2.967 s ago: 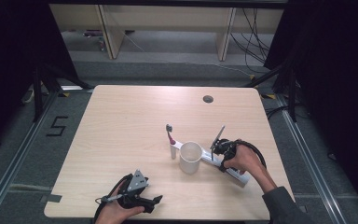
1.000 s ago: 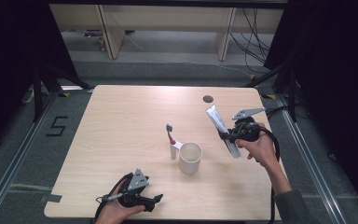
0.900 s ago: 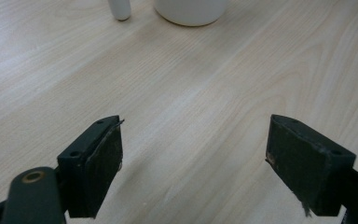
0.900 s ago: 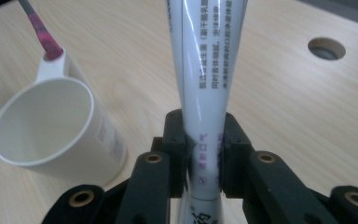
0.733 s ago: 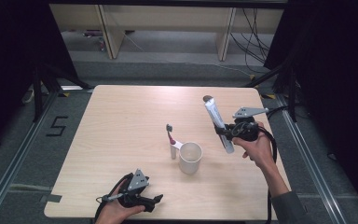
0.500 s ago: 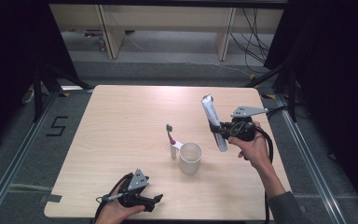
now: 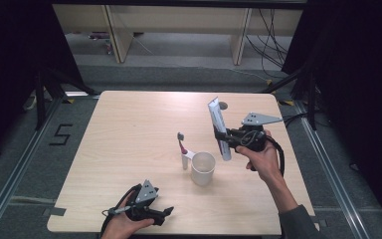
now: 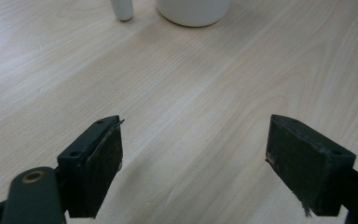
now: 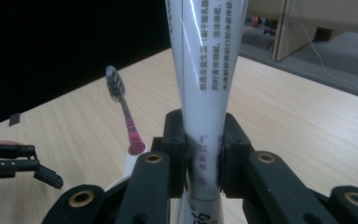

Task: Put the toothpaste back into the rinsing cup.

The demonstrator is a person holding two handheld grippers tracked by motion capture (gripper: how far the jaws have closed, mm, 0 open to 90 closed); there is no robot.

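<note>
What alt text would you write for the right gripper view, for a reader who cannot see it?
The right gripper has its two black jaws clamped on a white toothpaste tube, which stands upright with printed text down its side. Behind it to the left, an electric toothbrush rises over the wooden table, and the left gripper sits at the far left edge.

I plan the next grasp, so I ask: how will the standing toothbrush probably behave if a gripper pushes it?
The toothbrush stands upright on a narrow white base beside the cup, so it is probably top-heavy and would tip rather than slide. It looks thin and light. If it falls, its rounded handle may roll on the smooth table.
</note>
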